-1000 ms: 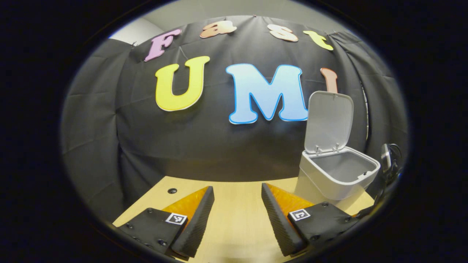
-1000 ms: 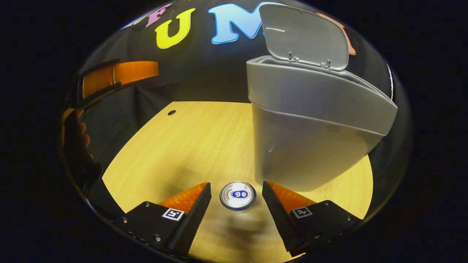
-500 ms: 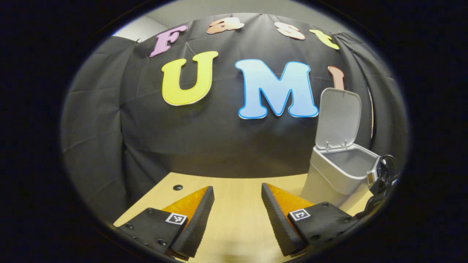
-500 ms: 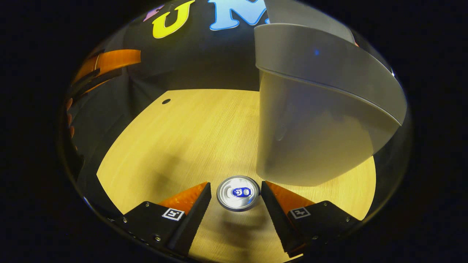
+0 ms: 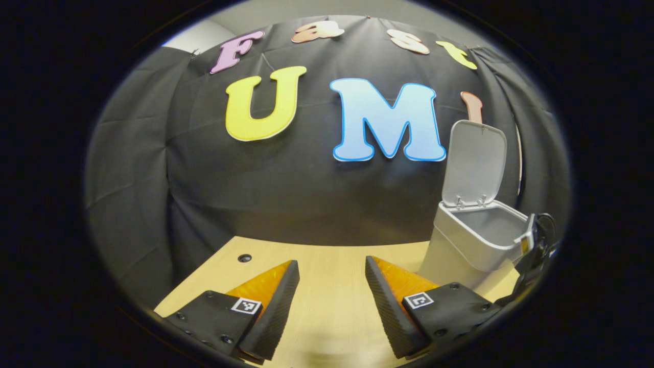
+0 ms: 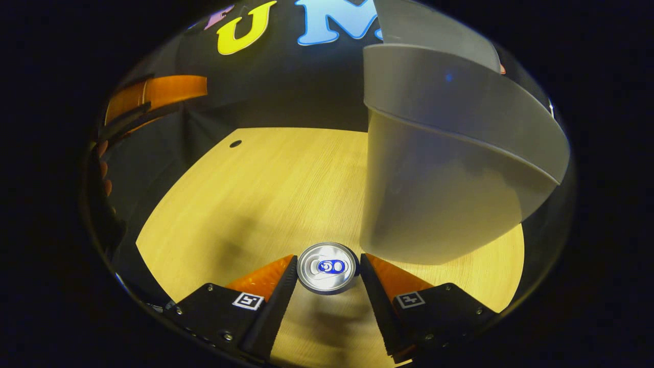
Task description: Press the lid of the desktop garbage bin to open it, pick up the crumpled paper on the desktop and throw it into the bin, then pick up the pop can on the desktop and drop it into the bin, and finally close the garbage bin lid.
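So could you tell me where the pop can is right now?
In the right gripper view, the pop can stands upright on the desk between the right hand-held gripper fingers, beside the bin.

Wooden table (image 6: pixel 255 194): bin (image 6: pixel 434 204) and pop can (image 6: pixel 327 267) standing upright on top.

your left gripper (image 5: pixel 332 301) held level with jaws parted, your right gripper (image 6: pixel 328 286) angled downward, jaws narrowed

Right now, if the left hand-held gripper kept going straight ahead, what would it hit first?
Probably the booth's black cloth wall; the table ahead looks free, and the bin sits off to its right.
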`<state>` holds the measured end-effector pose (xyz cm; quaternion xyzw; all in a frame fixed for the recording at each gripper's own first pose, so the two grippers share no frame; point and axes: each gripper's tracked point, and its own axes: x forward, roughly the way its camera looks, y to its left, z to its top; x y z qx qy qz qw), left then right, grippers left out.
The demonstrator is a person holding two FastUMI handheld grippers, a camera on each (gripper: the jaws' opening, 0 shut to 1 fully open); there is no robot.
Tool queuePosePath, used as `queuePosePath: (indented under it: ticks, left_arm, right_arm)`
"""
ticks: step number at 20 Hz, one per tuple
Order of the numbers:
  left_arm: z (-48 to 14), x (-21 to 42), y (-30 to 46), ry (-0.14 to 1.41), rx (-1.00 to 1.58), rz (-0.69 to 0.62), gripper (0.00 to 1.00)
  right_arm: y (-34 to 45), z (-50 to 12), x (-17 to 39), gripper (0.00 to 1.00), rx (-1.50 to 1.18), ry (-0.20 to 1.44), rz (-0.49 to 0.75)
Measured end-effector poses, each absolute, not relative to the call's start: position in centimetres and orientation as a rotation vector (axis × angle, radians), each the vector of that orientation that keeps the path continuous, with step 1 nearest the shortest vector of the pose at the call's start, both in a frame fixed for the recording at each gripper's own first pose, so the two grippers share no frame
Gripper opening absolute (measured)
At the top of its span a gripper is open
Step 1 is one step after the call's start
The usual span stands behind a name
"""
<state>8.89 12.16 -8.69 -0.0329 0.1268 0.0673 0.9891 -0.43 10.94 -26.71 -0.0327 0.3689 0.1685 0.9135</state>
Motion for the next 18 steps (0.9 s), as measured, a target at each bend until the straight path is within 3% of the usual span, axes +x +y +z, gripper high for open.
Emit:
queuePosePath:
  ticks: [1, 2, 3, 4, 5, 8, 9, 10, 12, 13, 18]
  left_arm:
    - [-8.7, 8.9, 12.2, 0.254, -0.066, 0.136, 0.94]
    - [-8.7, 8.8, 12.3, 0.254, -0.067, 0.14, 0.94]
    - [-8.6, 8.8, 12.3, 0.253, -0.068, 0.144, 0.87]
    - [-8.6, 8.7, 12.4, 0.253, -0.07, 0.149, 0.94]
    - [-8.7, 8.6, 12.6, 0.255, -0.072, 0.154, 0.87]
    - [-8.9, 8.2, 13.1, 0.26, -0.08, 0.171, 0.86]
    - [-8.9, 8.0, 13.4, 0.26, -0.081, 0.177, 0.94]
    - [-8.9, 7.9, 13.5, 0.259, -0.082, 0.182, 0.86]
    - [-8.9, 7.5, 13.8, 0.261, -0.082, 0.187, 0.9]
    - [-8.9, 7.5, 13.7, 0.261, -0.084, 0.187, 0.86]
    - [-8.8, 7.4, 13.3, 0.26, -0.088, 0.182, 0.86]
  right_arm:
    - [11.3, -25.8, -0.3, 0.79, -0.058, 0.742, 0.356]
    - [11.6, -24.9, -0.2, 0.79, -0.047, 0.719, 0.366]
    - [12.0, -23.8, 0.0, 0.79, -0.037, 0.689, 0.378]
    - [12.3, -22.5, 0.3, 0.79, -0.032, 0.657, 0.388]
    - [12.6, -21.0, 0.6, 0.79, -0.03, 0.622, 0.398]
    - [13.7, -16.8, 1.2, 0.79, -0.019, 0.511, 0.432]
    - [14.1, -15.2, 1.4, 0.78, -0.013, 0.475, 0.442]
    - [14.4, -13.8, 1.5, 0.78, -0.003, 0.441, 0.449]
    - [14.9, -10.8, 1.9, 0.78, 0.022, 0.377, 0.458]
    - [15.0, -9.4, 2.1, 0.78, 0.033, 0.348, 0.46]
    - [13.8, -3.3, 3.6, 0.82, 0.058, 0.205, 0.436]
